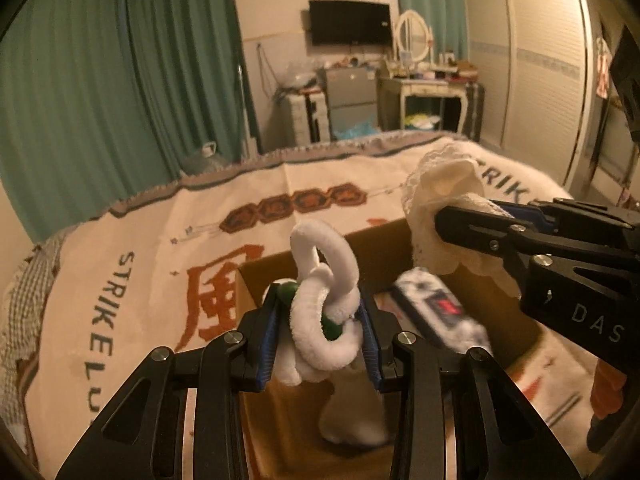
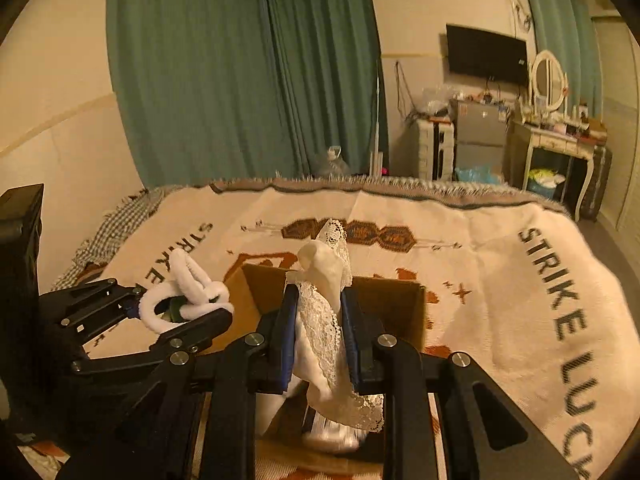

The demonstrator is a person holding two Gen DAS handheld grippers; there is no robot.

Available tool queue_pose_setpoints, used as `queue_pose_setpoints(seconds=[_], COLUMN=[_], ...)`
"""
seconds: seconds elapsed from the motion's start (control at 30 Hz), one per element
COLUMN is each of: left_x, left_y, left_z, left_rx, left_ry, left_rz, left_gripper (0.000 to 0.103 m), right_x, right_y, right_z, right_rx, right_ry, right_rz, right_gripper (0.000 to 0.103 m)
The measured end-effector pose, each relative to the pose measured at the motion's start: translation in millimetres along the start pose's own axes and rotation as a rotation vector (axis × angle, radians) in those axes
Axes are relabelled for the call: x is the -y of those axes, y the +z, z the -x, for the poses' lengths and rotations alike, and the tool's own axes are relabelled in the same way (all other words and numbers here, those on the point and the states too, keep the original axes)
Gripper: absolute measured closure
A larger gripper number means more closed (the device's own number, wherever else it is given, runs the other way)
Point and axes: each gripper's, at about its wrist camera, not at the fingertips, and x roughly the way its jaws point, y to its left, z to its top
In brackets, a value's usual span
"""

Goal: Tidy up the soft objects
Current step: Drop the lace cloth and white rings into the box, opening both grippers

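Note:
My left gripper (image 1: 320, 320) is shut on a white plush toy of linked fluffy rings with green parts (image 1: 326, 300), held above an open cardboard box (image 1: 376, 236) on the bed. It also shows in the right wrist view (image 2: 182, 298). My right gripper (image 2: 318, 320) is shut on a cream lace-trimmed cloth (image 2: 324, 304), held over the same box (image 2: 394, 300); in the left wrist view this cloth (image 1: 440, 192) hangs at the box's right side. Inside the box lie a white soft item (image 1: 352, 420) and a white-and-dark patterned pack (image 1: 440, 312).
The box stands on a cream blanket (image 1: 160, 240) with orange characters and "STRIKE LUCK" lettering, covering the bed. Beyond the bed are green curtains (image 1: 100, 80), a small fridge (image 1: 352, 96), a dressing table with mirror (image 1: 428, 92), a wall TV (image 1: 350, 22) and a wardrobe (image 1: 540, 60).

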Motion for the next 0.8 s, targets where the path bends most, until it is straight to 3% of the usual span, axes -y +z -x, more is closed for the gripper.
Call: queue_pose_setpoints(seconds=[0.27,0.33,0.4,0.43,0.5,0.53,0.63,0.8], left_x=[-3,-3,-6,-8,-11,-13,-15,-14], left_y=[-8,-9,-6,-5,-1,1,9,23], left_z=[-24,-24,-22,-20,-6,-3,23,98], left_rx=[-0.005,-0.006,-0.002,0.002,0.022,0.025,0.045,0.158], left_ry=[-0.005,-0.008,-0.013,-0.008,0.01,0.009,0.019,0.061], left_rz=[-0.011,-0.006,0.012,0.021,0.043,0.047,0.056,0.03], left_gripper=[0.065,0.058,0.036,0.032,0.027,0.027,0.027,0.027], right_x=[8,10,11,12,12,12,10,1], right_y=[-1,-2,-2,-1,2,3,11,28], right_z=[-58,-61,-59,-57,-49,-41,-15,50], right_rx=[-0.072,-0.071,-0.07,-0.067,-0.058,-0.043,-0.007,0.076], right_ry=[0.031,0.022,0.018,0.017,0.009,0.004,-0.012,-0.04], right_rz=[-0.04,-0.049,-0.06,-0.065,-0.079,-0.087,-0.1,-0.101], right_gripper=[0.083,0.083,0.078,0.072,0.046,0.043,0.041,0.036])
